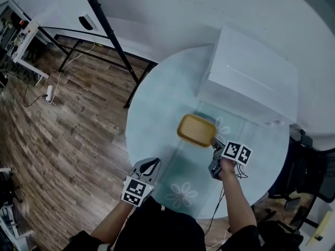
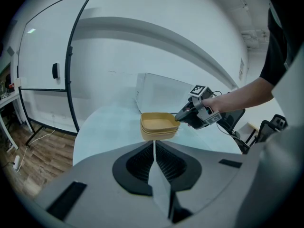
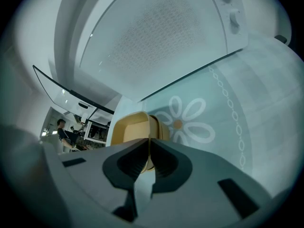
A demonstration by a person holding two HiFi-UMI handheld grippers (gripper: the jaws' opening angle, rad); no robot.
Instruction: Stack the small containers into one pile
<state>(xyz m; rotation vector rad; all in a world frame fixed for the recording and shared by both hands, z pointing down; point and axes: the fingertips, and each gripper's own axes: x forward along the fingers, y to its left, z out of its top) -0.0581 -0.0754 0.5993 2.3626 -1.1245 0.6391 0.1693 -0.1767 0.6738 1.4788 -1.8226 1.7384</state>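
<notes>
- The right gripper is clamped on the near corner of the top yellow container — it sits nested on another.
- The left gripper has its jaws together and empty — well apart from both.

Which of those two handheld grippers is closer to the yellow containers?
Right. The right gripper is clamped on the rim of the yellow containers; the left gripper hangs shut and empty, clearly apart from them.
</notes>
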